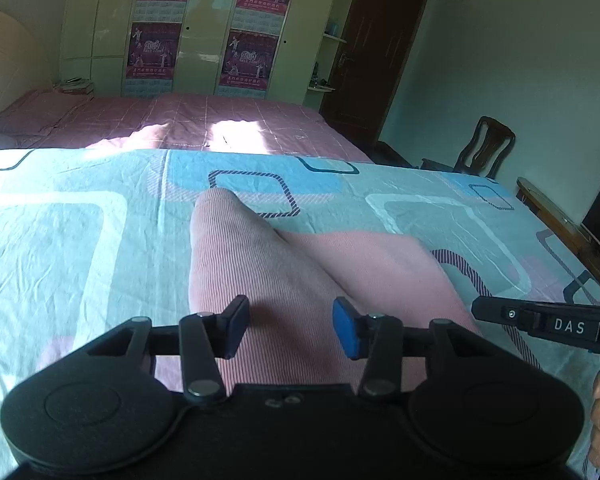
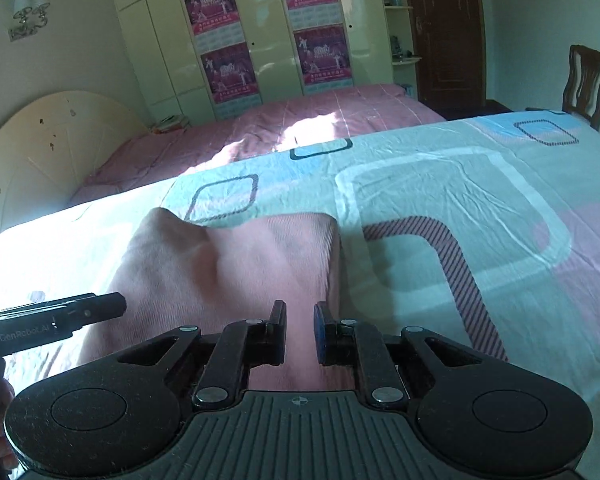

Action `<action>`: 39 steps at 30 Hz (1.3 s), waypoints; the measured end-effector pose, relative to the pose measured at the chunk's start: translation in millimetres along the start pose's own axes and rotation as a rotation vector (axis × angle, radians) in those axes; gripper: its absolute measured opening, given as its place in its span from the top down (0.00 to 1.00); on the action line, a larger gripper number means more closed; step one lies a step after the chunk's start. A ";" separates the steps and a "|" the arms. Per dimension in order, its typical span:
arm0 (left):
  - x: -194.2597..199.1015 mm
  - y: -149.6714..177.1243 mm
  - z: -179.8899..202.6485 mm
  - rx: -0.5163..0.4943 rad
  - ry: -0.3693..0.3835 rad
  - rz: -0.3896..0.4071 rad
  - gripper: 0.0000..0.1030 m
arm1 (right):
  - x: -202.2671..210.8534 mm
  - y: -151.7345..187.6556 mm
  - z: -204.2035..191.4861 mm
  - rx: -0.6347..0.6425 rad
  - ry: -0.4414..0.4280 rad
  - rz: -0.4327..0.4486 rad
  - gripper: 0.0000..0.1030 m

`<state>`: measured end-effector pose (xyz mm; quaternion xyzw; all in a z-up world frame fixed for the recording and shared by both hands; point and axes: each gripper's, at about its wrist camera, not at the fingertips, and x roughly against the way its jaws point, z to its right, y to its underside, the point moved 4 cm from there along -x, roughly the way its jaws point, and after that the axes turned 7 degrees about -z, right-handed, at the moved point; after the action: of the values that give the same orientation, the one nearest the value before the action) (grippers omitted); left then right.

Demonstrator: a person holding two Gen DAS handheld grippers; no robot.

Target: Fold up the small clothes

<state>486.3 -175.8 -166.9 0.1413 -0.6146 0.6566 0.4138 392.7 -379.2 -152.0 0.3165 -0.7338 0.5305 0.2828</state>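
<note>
A pink ribbed garment (image 1: 260,264) lies on the patterned bed sheet (image 1: 80,240), stretching away from me with a raised fold along its left part. My left gripper (image 1: 292,330) is open just above the garment's near end, with nothing between its fingers. My right gripper (image 2: 300,330) hovers over the same garment (image 2: 240,272) near its right side, its fingers a narrow gap apart and holding nothing. The right gripper's tip (image 1: 540,322) shows at the right of the left wrist view. The left gripper's tip (image 2: 60,316) shows at the left of the right wrist view.
A second bed with a pink cover (image 1: 180,120) stands behind. A wardrobe with posters (image 1: 204,28) lines the far wall beside a dark door (image 1: 376,52). A wooden chair (image 1: 484,148) stands at the bed's far right corner. A wooden bed rail (image 1: 560,220) runs along the right edge.
</note>
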 end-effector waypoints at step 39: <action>-25.6 -5.7 -19.2 0.041 -0.163 -0.003 0.37 | -45.4 -11.3 -1.4 0.159 0.083 0.038 0.86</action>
<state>512.4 -168.1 -184.7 0.2036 -0.6322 0.6549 0.3605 430.5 -373.1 -178.8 0.3016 -0.6829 0.6051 0.2767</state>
